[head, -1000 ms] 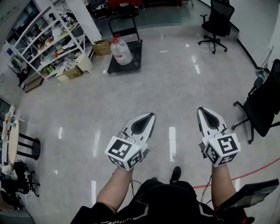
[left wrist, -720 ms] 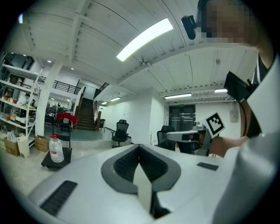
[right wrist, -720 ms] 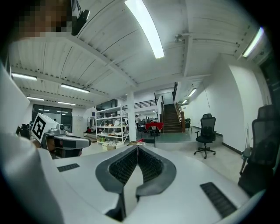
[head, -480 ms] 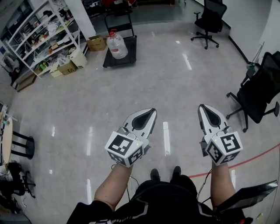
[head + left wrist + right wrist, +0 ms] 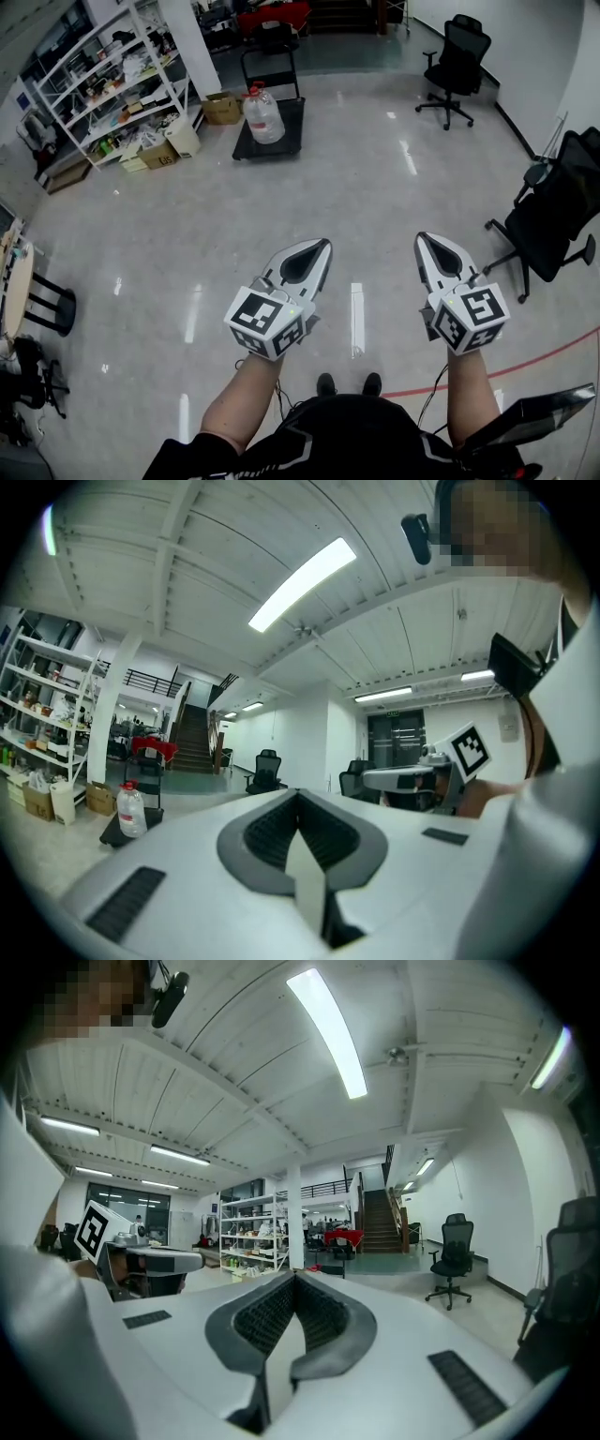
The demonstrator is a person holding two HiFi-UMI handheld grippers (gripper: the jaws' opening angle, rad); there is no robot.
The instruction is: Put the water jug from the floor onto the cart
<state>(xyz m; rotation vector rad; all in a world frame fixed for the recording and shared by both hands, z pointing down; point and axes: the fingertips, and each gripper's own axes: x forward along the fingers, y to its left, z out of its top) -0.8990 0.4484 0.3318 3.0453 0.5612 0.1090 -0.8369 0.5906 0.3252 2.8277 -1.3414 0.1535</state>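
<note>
Left gripper (image 5: 317, 255) is fully closed on nothing, its two white jaws meeting flat in its own view. Right gripper (image 5: 431, 249) is the same, pinched together and empty. Both sit at the bottom centre of the head view, side by side, pointing level up the frame over the glossy grey floor (image 5: 375, 187).

Well apart from them, in the upper left-centre of that view, the clear plastic water jug (image 5: 263, 116) with a red cap stands on the black flat platform cart (image 5: 281, 142). It is on the far part of the deck, near the upright push handle (image 5: 270, 58). I judge it to be on the cart already, not on the floor.

My worry is the wheeled deck, which has no rim that I can make out. A bump on that slick floor could roll the cart and tip the jug off. If I reached in with the jaws closed like this, I would shove the jug rather than grip it. The brown cardboard box (image 5: 222, 106) and the white metal shelving rack (image 5: 103, 89) just to the cart's left leave little room on that side.

The jug stands upright with its long axis vertical, neck and cap up, so the cap reads toward the top of the frame. Any handle is too small for me to tell.
</note>
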